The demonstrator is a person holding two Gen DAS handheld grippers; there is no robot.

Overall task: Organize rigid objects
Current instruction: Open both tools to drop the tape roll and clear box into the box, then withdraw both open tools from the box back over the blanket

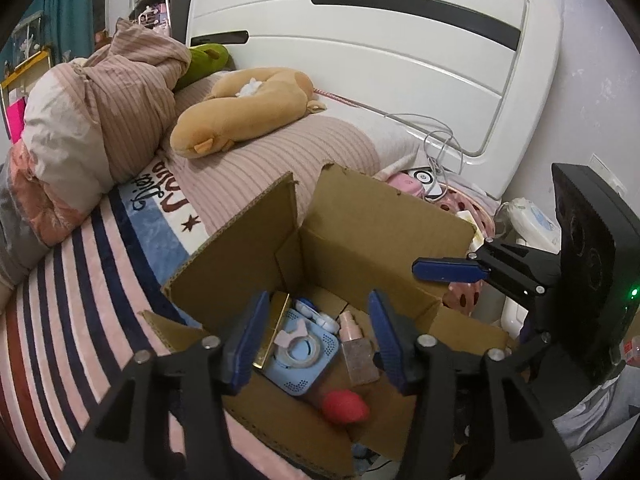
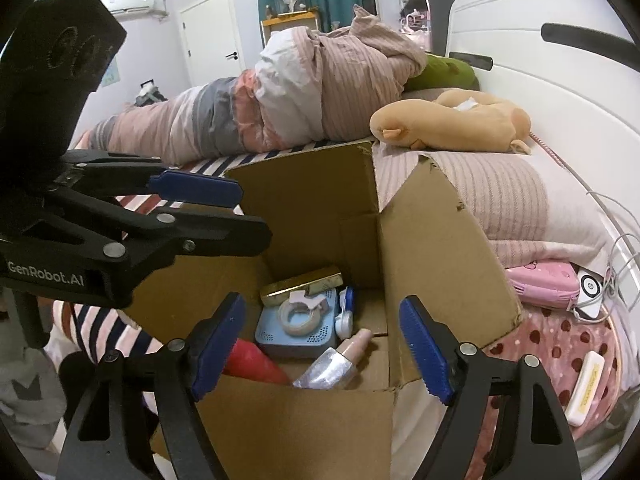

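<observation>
An open cardboard box [image 1: 384, 224] [image 2: 436, 248] sits on the bed. Inside lie a blue perforated case [image 1: 298, 364] [image 2: 296, 334] with a tape roll [image 2: 298, 318] on it, a gold bar-shaped box [image 1: 274, 330] [image 2: 304, 282], a pink bottle with a clear cap [image 1: 358, 350] [image 2: 338, 362], a red rounded object [image 1: 344, 406] [image 2: 252, 362] and a white-blue contact lens case [image 1: 320, 316] [image 2: 345, 318]. My left gripper [image 1: 316, 344] is open and empty above the box. My right gripper [image 2: 320, 350] is open and empty above the box; it also shows at the right of the left wrist view [image 1: 444, 270].
The bed has a striped blanket [image 1: 80, 300], a bundled quilt [image 2: 280, 92], a tan plush toy [image 1: 248, 108] [image 2: 452, 120] and a white headboard [image 1: 380, 52]. Beside the box lie a pink pouch [image 2: 540, 282], white cables [image 1: 440, 148] and a cream case [image 2: 584, 388] on a dotted cloth.
</observation>
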